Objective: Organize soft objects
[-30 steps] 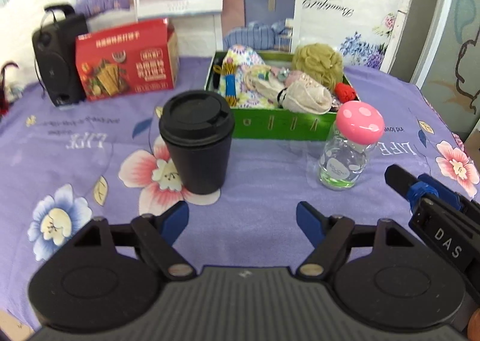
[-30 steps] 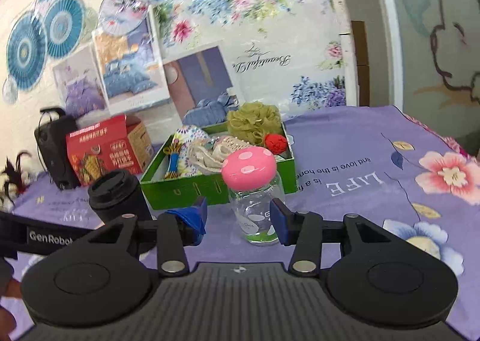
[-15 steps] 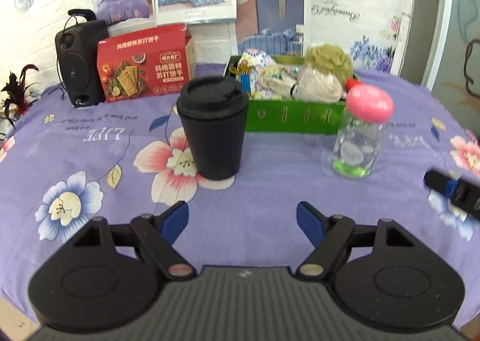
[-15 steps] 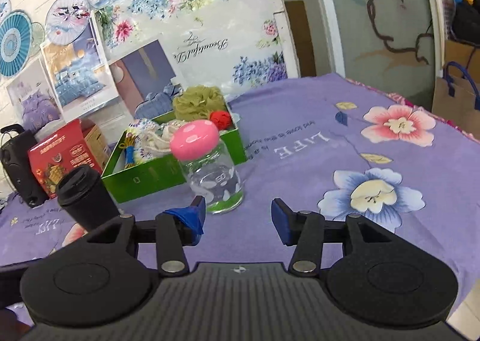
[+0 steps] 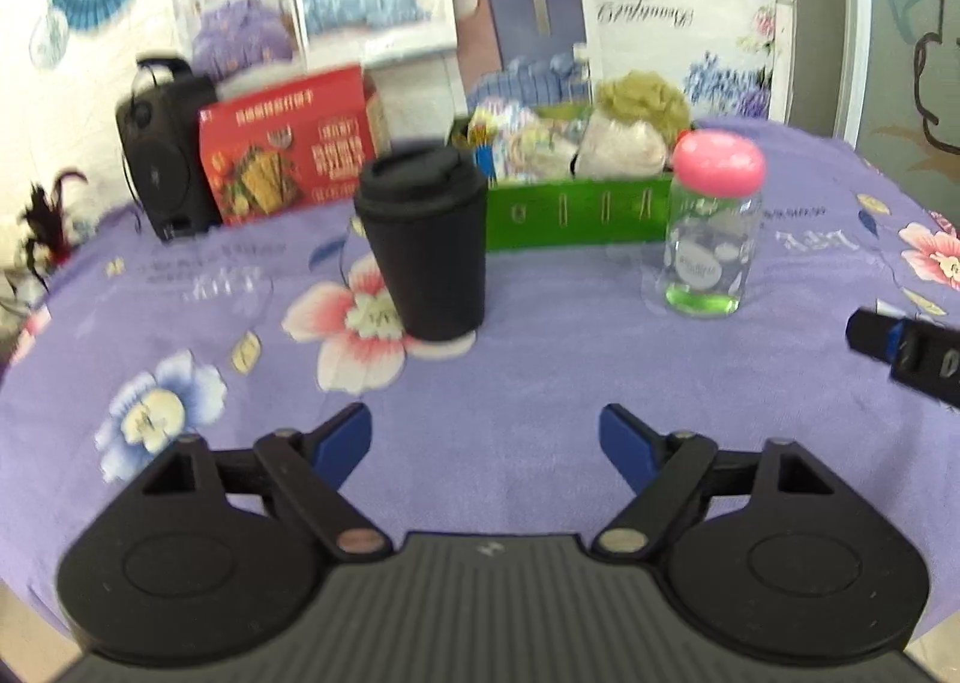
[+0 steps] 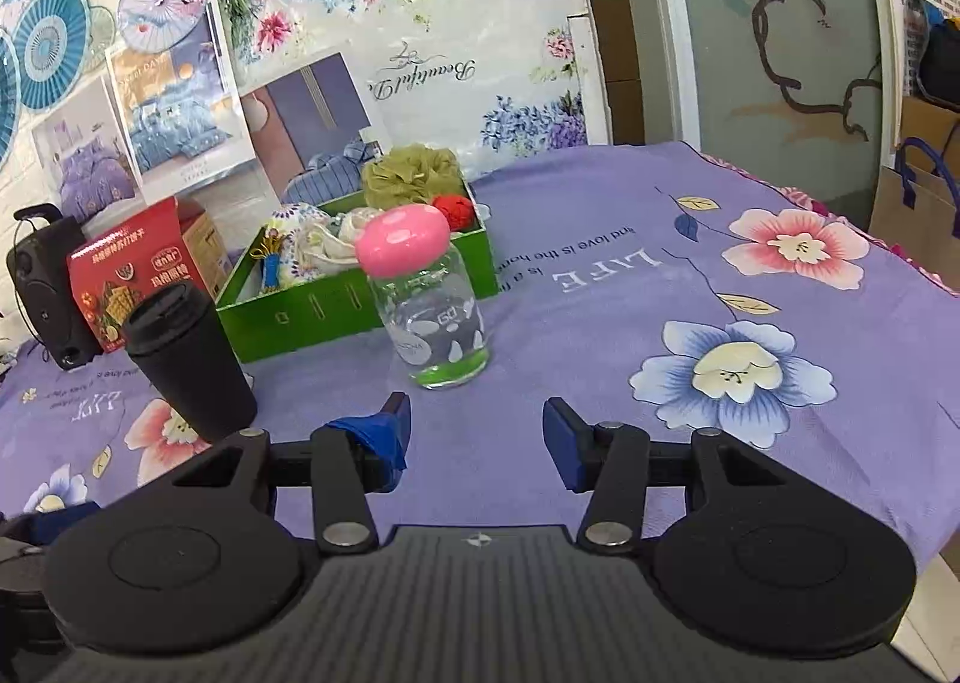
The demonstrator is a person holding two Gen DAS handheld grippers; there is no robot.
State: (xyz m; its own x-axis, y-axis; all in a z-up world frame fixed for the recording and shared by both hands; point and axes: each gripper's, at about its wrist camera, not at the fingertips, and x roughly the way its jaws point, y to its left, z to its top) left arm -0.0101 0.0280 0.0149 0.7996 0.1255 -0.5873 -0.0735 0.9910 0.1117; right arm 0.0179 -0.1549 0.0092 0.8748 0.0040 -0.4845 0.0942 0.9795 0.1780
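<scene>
A green box stands at the back of the purple floral table. It holds soft things: an olive mesh sponge, a pale cloth bundle, a patterned cloth and a red ball. My left gripper is open and empty, low over the table's near side. My right gripper is open and empty, in front of the bottle; its tip shows in the left wrist view.
A black lidded cup stands left of centre. A clear bottle with a pink cap stands in front of the box. A red carton and a black speaker stand at the back left.
Both grippers have pulled back from the box toward the near side of the table and risen a little. Both stay open and empty.
</scene>
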